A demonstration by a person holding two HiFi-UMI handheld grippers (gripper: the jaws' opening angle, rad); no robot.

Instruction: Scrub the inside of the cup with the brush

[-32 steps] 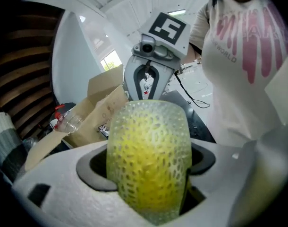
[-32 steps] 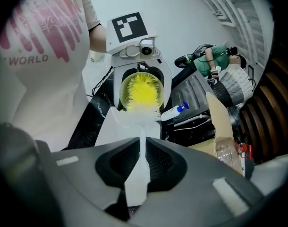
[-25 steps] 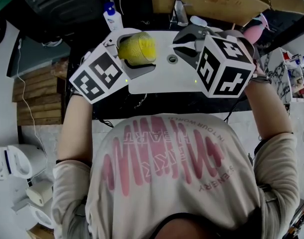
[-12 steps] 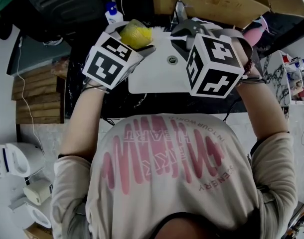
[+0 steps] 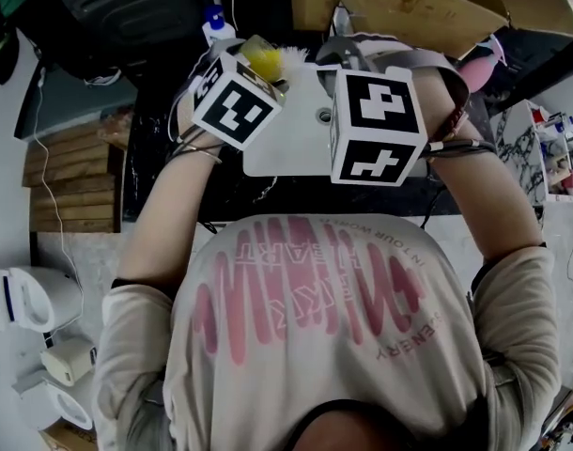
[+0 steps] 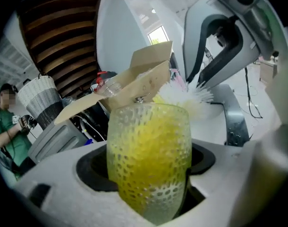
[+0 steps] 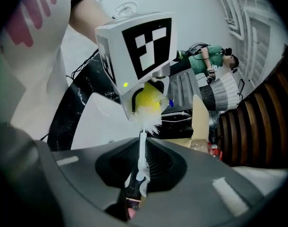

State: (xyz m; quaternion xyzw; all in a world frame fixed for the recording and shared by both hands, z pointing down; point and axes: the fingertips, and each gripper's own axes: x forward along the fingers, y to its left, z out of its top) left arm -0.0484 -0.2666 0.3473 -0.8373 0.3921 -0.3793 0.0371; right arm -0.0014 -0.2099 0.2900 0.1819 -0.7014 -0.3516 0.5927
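The left gripper (image 6: pixel 149 195) is clamped around the dimpled yellow cup (image 6: pixel 148 155), held above the white sink (image 5: pixel 286 150) at the person's 12 o'clock, while the right gripper (image 7: pixel 134 195) pinches the white brush (image 7: pixel 142 148) by its handle, its bristles (image 7: pixel 147 114) at the cup's mouth, perhaps just inside, on its 3 o'clock side.

- cup (image 6: pixel 148 141): translucent yellow, dimpled all over, glossy; glass or plastic, cannot tell.
- brush (image 7: pixel 142 148): smooth, translucent white plastic stem; fine white bristles, splayed.
- left tool (image 6: pixel 148 174): white plastic shell, matt, faintly grainy.
- right tool (image 7: pixel 140 174): grey plastic, matt; dark textured recess.
- box flap (image 6: pixel 134 86): brown cardboard, matt.
- counter (image 5: pixel 221 205): dark, polished, pale veins.
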